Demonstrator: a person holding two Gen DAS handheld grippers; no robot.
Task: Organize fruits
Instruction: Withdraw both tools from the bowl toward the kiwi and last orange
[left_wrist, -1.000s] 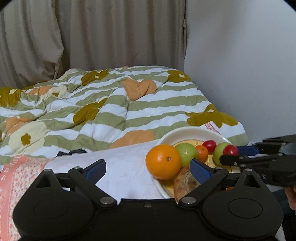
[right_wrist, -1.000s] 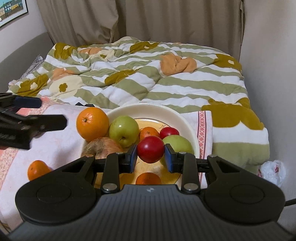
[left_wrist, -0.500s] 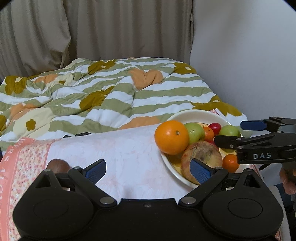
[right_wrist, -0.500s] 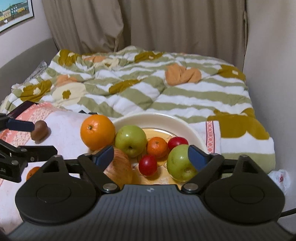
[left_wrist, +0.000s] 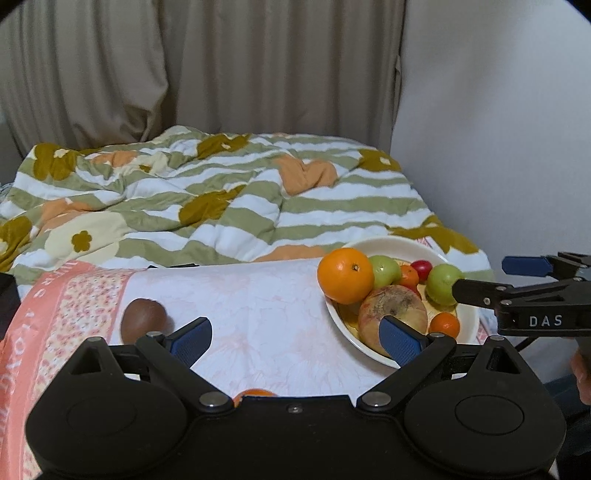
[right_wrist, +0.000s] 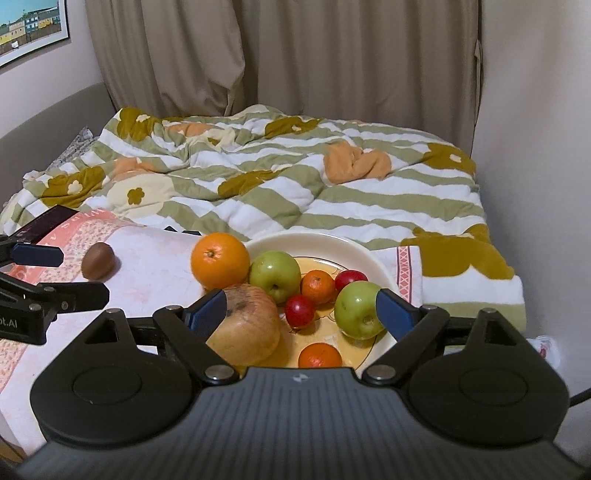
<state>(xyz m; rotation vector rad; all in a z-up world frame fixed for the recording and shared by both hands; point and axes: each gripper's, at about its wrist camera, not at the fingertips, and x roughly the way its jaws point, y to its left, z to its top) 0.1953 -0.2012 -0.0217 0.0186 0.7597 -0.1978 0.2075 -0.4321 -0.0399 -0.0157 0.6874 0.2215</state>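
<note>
over the plate (right_wrist: 373, 258), your right gripper (right_wrist: 301, 308) is spread wide and empty, your left gripper (left_wrist: 295, 334) likewise above the cloth (left_wrist: 258, 302), near a kiwi (left_wrist: 143, 319); fruits (right_wrist: 275, 275) sit piled on the plate.

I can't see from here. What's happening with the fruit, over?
Left gripper open, right gripper open, both empty. Kiwi off the plate. Nothing blocking it.

Glossy glazed plate (right_wrist: 373, 254) on matt cloth towel (left_wrist: 258, 306)
</note>
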